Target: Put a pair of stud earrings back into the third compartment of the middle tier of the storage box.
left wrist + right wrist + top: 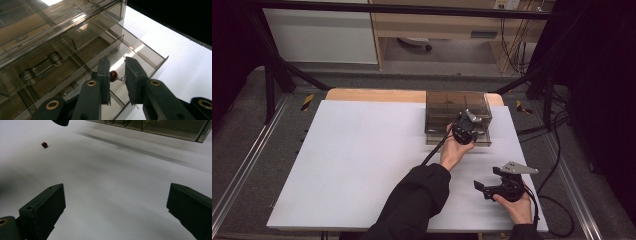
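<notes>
- The left gripper point(465, 131) sat right of centre in the high view, arm stretched from the bottom edge up to the smoky clear drawer box point(457, 102).
- Its jaws were clenched on a little dark red pushpin point(114, 75), centre of the left gripper view, over the pulled-out drawer point(147, 53).
- The right gripper point(492, 186) rested lower right, jaws released wide with nothing between them.
- Another red bead-like pin point(44, 144) lay upper left in the right gripper view.
- White table point(357, 160), grey floor, dark curtains around.
</notes>
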